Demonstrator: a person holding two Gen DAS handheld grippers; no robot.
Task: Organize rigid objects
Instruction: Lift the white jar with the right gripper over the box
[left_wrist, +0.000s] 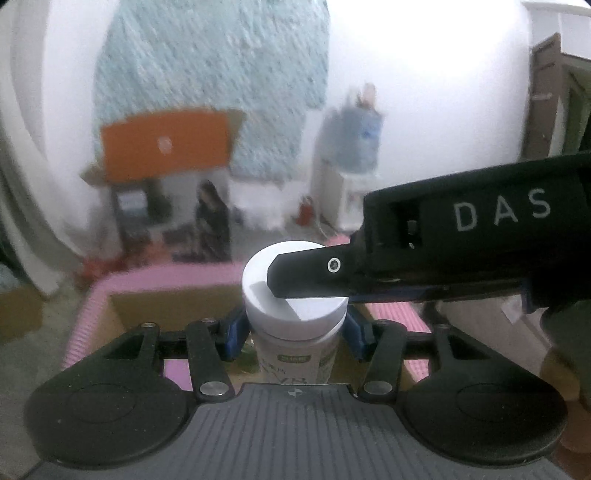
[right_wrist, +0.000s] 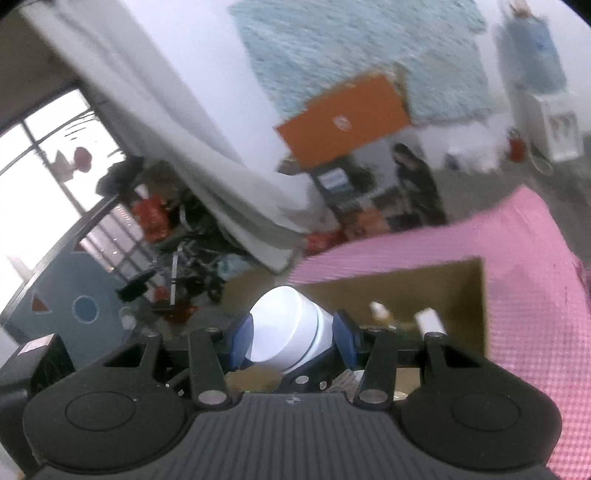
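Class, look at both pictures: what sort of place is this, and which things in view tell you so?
Probably a cluttered indoor storeroom or workroom, not a tidy home. A water dispenser stands by the wall, a red fire extinguisher beside it, and piled odds and ends lie near the window.

Over by the far white wall (left_wrist: 424, 92) hangs a pale blue textured panel (left_wrist: 214, 74), and right below it sits an orange board (left_wrist: 166, 146) propped on a dark stand. Just right of that board, a dark-clothed person (left_wrist: 213, 218) crouches on the floor. Further right of the board stands a white water dispenser (left_wrist: 343, 199), a small red canister (left_wrist: 304, 216) at its foot. Left of the board, a bright window (right_wrist: 48, 177).
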